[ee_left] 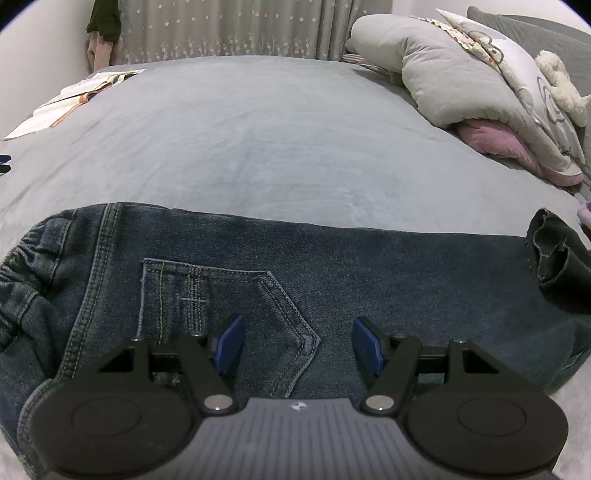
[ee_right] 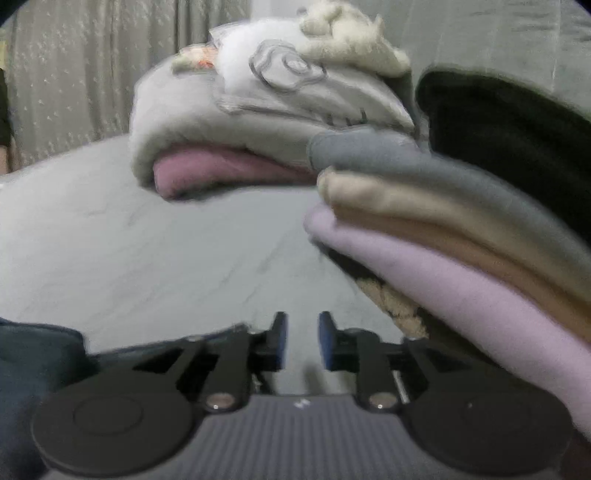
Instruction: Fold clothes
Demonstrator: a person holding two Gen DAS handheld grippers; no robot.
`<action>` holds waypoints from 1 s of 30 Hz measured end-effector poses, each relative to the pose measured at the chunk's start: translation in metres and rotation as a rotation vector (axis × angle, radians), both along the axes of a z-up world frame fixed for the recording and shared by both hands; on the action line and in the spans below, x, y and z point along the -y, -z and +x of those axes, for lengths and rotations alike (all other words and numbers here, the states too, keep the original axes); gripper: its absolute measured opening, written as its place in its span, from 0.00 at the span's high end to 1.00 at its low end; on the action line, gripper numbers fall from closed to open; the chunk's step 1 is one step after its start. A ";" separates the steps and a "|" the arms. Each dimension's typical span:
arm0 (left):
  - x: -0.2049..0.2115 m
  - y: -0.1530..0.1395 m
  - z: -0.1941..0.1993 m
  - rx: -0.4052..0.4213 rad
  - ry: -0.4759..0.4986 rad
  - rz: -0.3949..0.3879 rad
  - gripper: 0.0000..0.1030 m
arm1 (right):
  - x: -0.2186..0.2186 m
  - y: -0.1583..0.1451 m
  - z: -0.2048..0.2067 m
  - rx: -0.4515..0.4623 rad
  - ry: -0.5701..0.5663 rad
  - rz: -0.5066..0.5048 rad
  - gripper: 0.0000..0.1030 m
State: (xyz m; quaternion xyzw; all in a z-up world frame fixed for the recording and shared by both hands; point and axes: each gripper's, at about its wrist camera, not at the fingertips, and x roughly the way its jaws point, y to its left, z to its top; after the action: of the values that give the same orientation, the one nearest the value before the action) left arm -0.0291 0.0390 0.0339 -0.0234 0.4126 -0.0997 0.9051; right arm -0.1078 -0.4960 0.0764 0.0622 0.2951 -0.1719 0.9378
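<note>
Jeans [ee_left: 332,266] spread flat on bed [ee_left: 258,147], left gripper [ee_left: 298,341] held wide open just above back pocket [ee_left: 229,310]; right gripper [ee_right: 303,339] partly open, empty, beside folded clothes stack [ee_right: 461,258]

The right gripper [ee_right: 302,339] hangs over the grey bedsheet [ee_right: 147,251], jaws slightly parted (nothing between them), beside stacked folded clothes [ee_right: 461,251].

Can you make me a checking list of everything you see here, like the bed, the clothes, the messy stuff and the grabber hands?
Surface: grey bed sheet, smooth.
Job's things: jeans lying flat, back pocket facing up; stack of folded clothes.
Clutter: open books, pillows, plush toy.
Grippers: left gripper open above the jeans; right gripper open, holding nothing.
Cables: nothing seen.
Surroundings: star-patterned curtain.
</note>
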 end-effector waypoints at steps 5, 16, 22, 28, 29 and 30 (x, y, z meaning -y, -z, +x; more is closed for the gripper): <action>0.003 0.000 0.000 0.004 -0.003 0.005 0.38 | -0.088 -0.020 -0.030 0.054 -0.416 -0.144 0.53; -0.006 -0.002 -0.002 0.025 -0.028 -0.005 0.38 | -0.222 0.017 0.005 -0.097 -0.677 -0.357 0.93; -0.022 -0.004 -0.004 0.026 -0.053 -0.033 0.38 | -0.161 -0.004 -0.004 0.015 -0.511 -0.095 0.94; -0.029 -0.007 -0.006 0.032 -0.068 -0.049 0.38 | -0.012 -0.013 -0.054 0.228 0.005 0.344 0.94; -0.030 -0.007 -0.006 0.031 -0.069 -0.053 0.38 | 0.004 -0.008 -0.059 0.233 0.066 0.386 0.94; -0.030 -0.007 -0.006 0.031 -0.070 -0.054 0.38 | 0.018 -0.003 -0.063 0.232 0.119 0.421 0.94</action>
State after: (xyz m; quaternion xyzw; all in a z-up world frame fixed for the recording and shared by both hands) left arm -0.0349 0.0690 0.0411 -0.0609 0.3948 -0.0795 0.9133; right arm -0.1713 -0.5137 0.0797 0.2926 0.2106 -0.1532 0.9201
